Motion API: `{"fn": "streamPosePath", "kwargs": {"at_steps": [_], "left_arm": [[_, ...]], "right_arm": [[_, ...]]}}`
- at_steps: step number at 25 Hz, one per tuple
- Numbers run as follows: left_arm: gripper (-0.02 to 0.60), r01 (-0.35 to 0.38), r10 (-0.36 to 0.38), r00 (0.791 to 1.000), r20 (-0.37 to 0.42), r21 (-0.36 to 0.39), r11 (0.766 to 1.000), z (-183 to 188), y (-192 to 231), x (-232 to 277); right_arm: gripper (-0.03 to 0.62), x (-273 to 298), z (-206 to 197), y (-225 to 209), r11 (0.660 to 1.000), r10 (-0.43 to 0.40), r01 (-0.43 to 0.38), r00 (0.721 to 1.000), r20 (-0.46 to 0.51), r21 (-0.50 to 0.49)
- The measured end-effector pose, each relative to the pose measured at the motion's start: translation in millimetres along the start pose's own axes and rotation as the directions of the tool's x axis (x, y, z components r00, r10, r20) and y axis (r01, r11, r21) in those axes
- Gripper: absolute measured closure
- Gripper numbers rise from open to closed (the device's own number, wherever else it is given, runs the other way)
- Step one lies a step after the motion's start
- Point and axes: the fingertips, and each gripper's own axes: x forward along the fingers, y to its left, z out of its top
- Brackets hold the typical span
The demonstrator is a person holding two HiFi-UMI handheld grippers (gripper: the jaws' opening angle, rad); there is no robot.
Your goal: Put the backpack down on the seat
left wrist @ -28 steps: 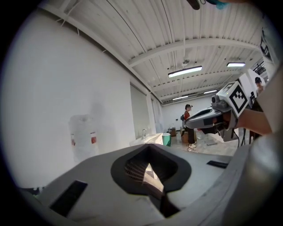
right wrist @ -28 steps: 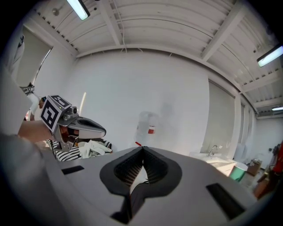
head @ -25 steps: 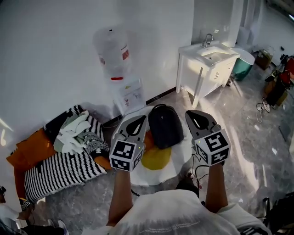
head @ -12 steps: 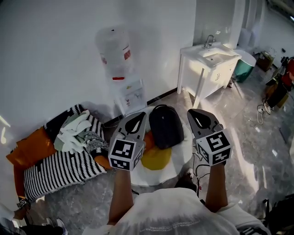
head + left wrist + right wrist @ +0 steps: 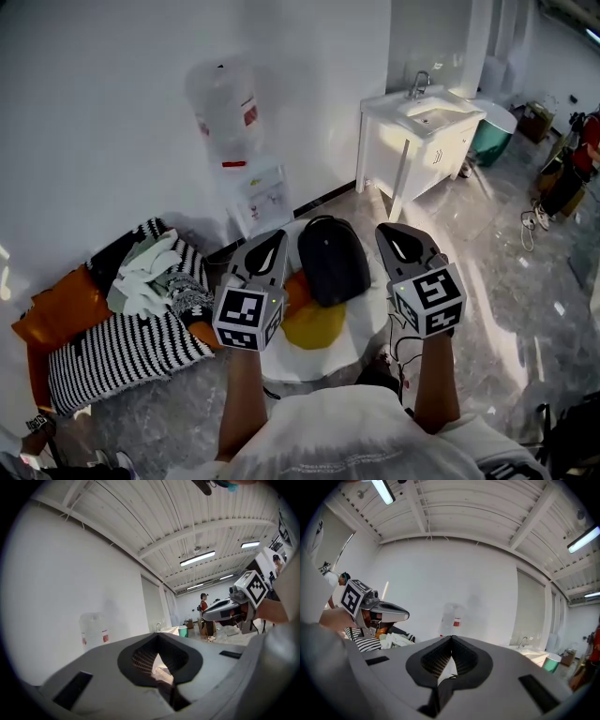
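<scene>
Glossy marble floor (image 5: 506,309): rounded black backpack (image 5: 333,258) on round white seat (image 5: 361,330), twelve o'clock, between left gripper (image 5: 276,236) and right gripper (image 5: 390,231), both closed, empty.

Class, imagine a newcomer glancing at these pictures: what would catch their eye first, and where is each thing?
The black backpack lies on the round white seat at the middle of the head view. The left gripper and right gripper, both shut and empty, hover either side. Striped bedding is heaped on the floor at left.
</scene>
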Motion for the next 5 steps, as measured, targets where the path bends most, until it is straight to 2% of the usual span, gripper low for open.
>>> {"fn": "streamPosePath", "kwargs": {"at_steps": [5], "left_arm": [[0.558, 0.000, 0.000, 1.000, -0.003, 0.005, 1.000, -2.1, -4.2, 0.2]], "right_arm": [[0.591, -1.5, -2.8, 0.8, 1.000, 0.009, -0.008, 1.000, 0.001, -0.005]]}}
